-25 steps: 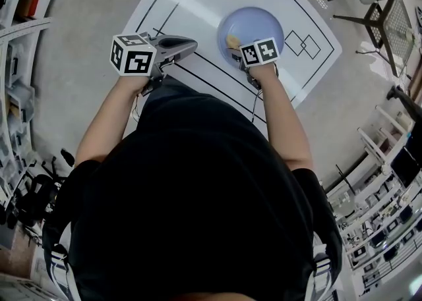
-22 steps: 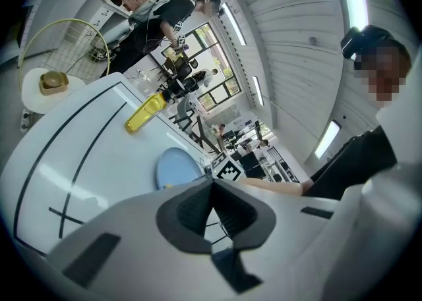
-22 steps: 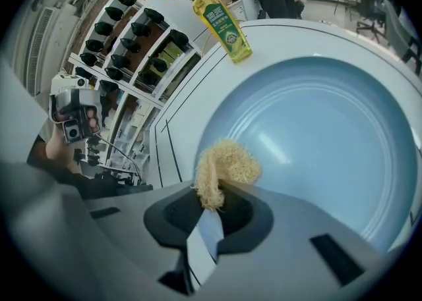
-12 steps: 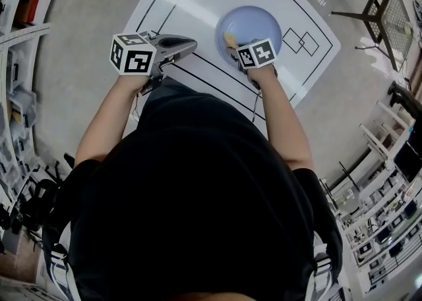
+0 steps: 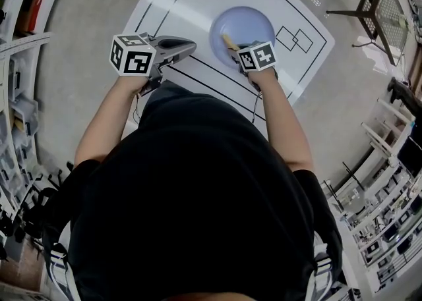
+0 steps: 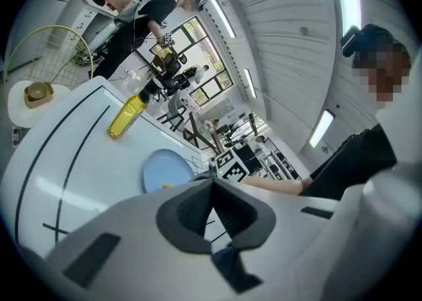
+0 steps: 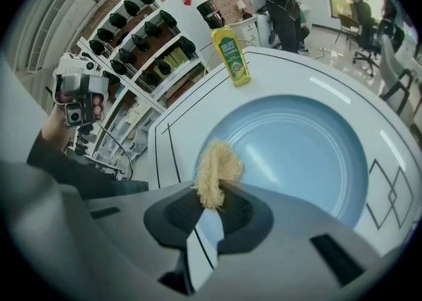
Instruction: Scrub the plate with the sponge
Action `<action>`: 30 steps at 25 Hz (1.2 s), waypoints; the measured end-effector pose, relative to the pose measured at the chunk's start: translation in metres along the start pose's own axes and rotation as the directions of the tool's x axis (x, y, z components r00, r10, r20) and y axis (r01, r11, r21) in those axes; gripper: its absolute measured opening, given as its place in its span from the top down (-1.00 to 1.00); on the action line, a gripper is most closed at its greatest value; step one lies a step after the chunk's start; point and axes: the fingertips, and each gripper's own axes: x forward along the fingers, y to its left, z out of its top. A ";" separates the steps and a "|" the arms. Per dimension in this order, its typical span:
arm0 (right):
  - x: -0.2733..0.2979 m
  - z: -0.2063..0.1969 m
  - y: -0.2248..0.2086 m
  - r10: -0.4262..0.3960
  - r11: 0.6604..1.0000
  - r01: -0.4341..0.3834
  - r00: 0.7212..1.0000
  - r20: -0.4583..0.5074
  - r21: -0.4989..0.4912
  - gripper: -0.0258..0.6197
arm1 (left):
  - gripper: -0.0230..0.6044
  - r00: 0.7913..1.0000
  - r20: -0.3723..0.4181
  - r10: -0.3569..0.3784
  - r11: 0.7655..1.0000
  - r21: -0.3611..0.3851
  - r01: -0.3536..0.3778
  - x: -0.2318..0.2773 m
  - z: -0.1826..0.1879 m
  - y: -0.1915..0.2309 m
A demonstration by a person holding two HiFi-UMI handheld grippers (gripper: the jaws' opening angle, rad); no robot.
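a white table (image 5: 178, 3) marked with black lines stands on a grey floor, with shelving (image 5: 20, 62) along the left and dark chairs (image 5: 376, 3) past its far right corner. two overlapping diamonds (image 5: 295, 39) are drawn on the table just right of the plate (image 5: 250, 23).

the plate is pale blue and lies flat inside the lined area, towards the right half of the table. my right gripper (image 5: 235, 52) reaches over its near rim. its jaws are clamped on the sponge (image 7: 216, 174), a yellow fibrous tuft that sticks out past the tips over the plate's near-left rim. i cannot tell whether it presses on the surface.

my left gripper (image 5: 191, 47) hangs over the table's near-left part, well apart from the plate. its jaws are closed tip to tip with nothing between them.

a yellow bottle (image 7: 232, 56) with a green label stands upright beyond the plate, near the far edge and well apart from it. the print on the label is too small to read. the only other markings are the black-and-white squares on my marker cubes.

bare table lies between the left gripper and the plate, and the plate's middle and far side are open. the plate's near rim sits close to the table's near edge.
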 end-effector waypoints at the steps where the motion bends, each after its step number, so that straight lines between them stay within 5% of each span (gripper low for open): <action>1: -0.004 0.000 0.000 -0.001 1.000 0.001 1.000 0.007 -0.001 0.78 | 0.91 1.000 -0.001 0.001 1.000 0.005 -0.001 0.001 0.001 -0.002; 20: -0.091 -0.007 0.002 -0.059 0.998 0.063 0.976 0.207 -0.013 0.78 | 0.91 0.999 -0.025 -0.020 0.993 0.119 0.023 0.035 0.001 -0.068; 30: -0.168 -0.008 -0.009 -0.164 0.984 0.180 0.896 0.414 0.000 0.78 | 0.91 1.000 -0.012 0.017 0.973 0.232 -0.014 0.048 0.011 -0.103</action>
